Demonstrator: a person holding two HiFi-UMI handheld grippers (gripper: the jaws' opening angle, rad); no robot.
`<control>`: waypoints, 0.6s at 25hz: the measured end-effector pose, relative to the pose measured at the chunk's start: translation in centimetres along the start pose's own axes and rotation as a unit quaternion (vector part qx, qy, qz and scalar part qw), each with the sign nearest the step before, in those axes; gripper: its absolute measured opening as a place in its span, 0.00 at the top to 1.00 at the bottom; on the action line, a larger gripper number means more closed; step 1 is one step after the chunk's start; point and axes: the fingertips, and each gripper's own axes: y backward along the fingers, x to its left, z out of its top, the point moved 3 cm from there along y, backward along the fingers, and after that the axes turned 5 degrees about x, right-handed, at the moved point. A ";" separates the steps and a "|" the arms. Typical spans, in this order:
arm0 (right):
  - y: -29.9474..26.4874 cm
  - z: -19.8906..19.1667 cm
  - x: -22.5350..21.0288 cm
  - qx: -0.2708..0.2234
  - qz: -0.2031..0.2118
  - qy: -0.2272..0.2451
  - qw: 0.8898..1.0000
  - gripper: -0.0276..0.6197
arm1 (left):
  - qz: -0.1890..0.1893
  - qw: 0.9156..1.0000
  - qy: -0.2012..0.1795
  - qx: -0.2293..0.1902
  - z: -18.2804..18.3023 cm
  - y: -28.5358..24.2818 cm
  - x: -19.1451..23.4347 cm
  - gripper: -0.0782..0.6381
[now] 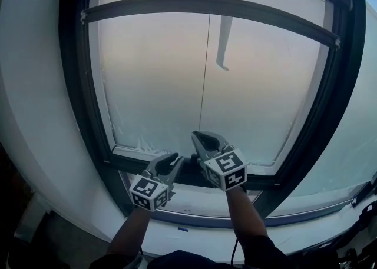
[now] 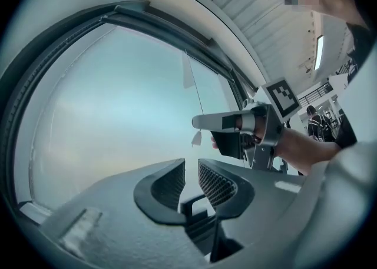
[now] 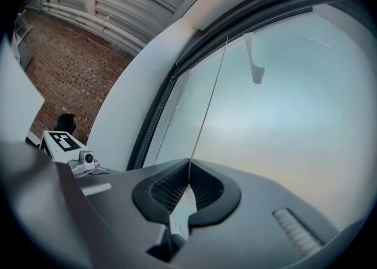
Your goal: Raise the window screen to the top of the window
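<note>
Overhead, the window screen's dark rail (image 1: 206, 7) sits near the top of the frame, its thin cord (image 1: 204, 73) running down into the closed jaws of the right gripper (image 1: 203, 141). The left gripper (image 1: 171, 162) hovers part-open and empty. The cord looks light, limp and slippery, so a firm pinch low down seems best.

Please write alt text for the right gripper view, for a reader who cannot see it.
The right gripper is shut on a thin cord that runs up across a frosted window to its dark top frame.
</note>
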 end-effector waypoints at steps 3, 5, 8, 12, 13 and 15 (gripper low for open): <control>-0.1 0.3 -0.4 -0.005 -0.009 0.006 1.000 0.95 | 0.015 1.000 -0.008 -0.024 2.1 -0.3 0.6 0.79; 0.1 0.8 -0.8 -0.013 -0.015 0.007 1.000 0.95 | 0.020 0.999 -0.015 -0.039 3.4 -0.6 1.0 0.79; 0.5 1.8 -1.6 -0.022 -0.032 0.015 0.999 0.95 | 0.026 0.998 -0.017 -0.063 5.1 -0.9 1.3 0.79; 0.9 3.3 -2.1 -0.041 -0.049 0.023 0.998 0.95 | 0.029 0.997 -0.016 -0.071 5.6 -0.9 1.1 0.79; 1.0 3.8 -2.2 -0.046 -0.052 0.028 0.997 0.95 | 0.027 0.997 -0.017 -0.070 5.6 -1.0 0.9 0.79; 1.2 4.9 -2.5 -0.055 -0.057 0.037 0.996 0.95 | 0.026 0.997 -0.019 -0.070 5.6 -1.1 0.7 0.79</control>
